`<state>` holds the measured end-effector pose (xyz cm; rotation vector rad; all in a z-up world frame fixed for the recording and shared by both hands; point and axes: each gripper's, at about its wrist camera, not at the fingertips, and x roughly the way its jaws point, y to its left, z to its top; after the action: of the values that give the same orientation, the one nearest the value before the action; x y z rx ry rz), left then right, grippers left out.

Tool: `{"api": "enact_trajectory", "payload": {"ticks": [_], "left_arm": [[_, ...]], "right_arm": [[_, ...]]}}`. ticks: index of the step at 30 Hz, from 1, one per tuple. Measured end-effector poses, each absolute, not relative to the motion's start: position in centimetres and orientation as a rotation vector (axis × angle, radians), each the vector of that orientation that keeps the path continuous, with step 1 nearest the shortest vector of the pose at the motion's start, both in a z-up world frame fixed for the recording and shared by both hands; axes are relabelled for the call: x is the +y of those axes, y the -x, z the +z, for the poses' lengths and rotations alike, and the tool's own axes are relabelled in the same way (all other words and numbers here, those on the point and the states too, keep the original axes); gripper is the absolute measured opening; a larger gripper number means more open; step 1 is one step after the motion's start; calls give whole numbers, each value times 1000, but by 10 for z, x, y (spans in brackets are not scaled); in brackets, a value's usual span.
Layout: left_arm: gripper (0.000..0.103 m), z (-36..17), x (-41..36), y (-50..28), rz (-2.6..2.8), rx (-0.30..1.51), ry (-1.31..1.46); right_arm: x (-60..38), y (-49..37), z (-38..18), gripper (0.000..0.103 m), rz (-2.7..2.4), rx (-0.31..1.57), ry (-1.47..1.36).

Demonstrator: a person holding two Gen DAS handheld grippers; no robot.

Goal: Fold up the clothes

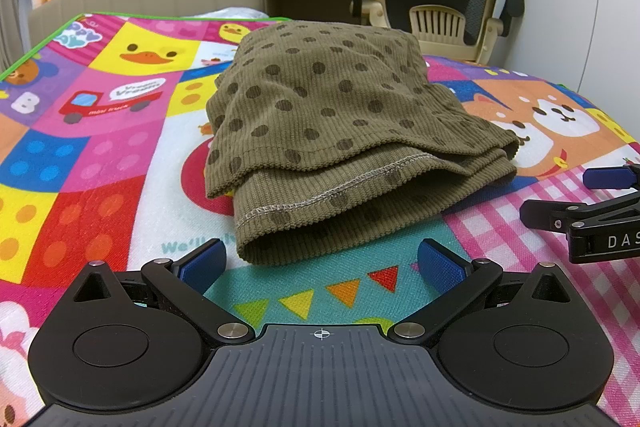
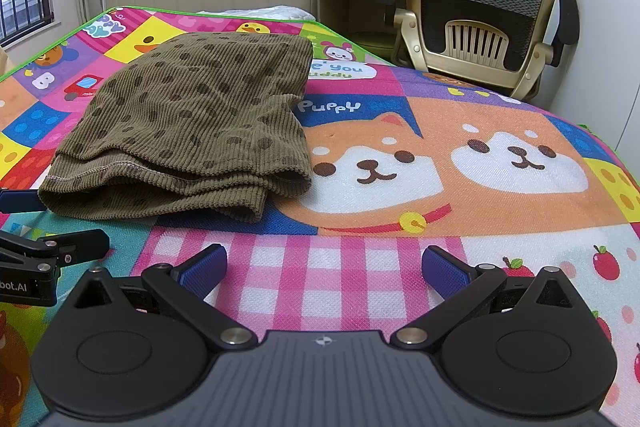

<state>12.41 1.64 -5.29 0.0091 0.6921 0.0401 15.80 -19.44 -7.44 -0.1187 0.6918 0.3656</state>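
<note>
The olive dotted garment (image 1: 320,131) lies folded in layers on the play mat (image 1: 100,163); left gripper (image 1: 320,263) and right gripper (image 2: 324,265) stand spread and empty, so the fold appears largely complete, final tidying or setting aside likely next.

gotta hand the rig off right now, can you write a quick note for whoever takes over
Left gripper: open, empty, low over the play mat, just short of the garment's near hem.
Right gripper: open, empty, over the mat to the garment's right.
Brown dotted garment: lying folded in layers mid-mat, touched by neither gripper.
Done: it looks folded at least once.
Left: judge whether another fold or tidying is needed.
</note>
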Motion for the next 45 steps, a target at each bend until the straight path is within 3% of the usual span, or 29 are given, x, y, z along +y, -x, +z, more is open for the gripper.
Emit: {"api": "enact_trajectory", "payload": {"ticks": [45], "left_arm": [[103,-53,20,-126,19,697,-1]], "right_arm": [[-194,-158,-74,103,366,691,116]]}}
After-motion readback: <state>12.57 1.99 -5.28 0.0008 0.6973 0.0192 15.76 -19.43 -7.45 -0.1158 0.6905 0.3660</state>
